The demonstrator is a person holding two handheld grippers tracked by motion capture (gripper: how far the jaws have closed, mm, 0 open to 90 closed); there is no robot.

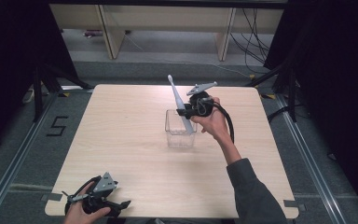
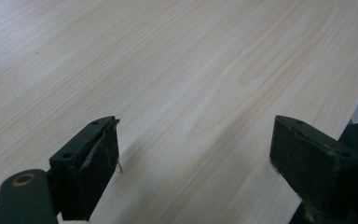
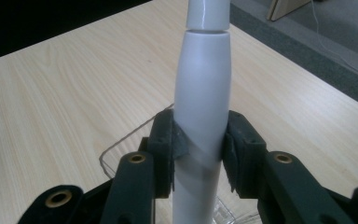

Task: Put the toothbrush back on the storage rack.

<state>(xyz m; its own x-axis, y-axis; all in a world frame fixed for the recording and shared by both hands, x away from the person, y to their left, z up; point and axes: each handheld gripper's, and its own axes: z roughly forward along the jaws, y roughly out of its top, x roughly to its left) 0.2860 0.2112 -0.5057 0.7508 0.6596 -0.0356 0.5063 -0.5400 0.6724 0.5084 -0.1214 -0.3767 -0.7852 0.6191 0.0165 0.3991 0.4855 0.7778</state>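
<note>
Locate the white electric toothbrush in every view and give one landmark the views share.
High view: the white electric toothbrush stands tilted just right of centre, lower end in the clear container, held by the right gripper.
Left gripper view: not in it; open jaws over the wooden table.
Right gripper view: centre, rising from the bottom edge to the top, clamped between the jaws.
Shared landmark: the wooden table.

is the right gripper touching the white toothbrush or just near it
Touching. In the right gripper view the right gripper has both jaws pressed against the sides of the toothbrush handle, with no gap showing on either side.
</note>
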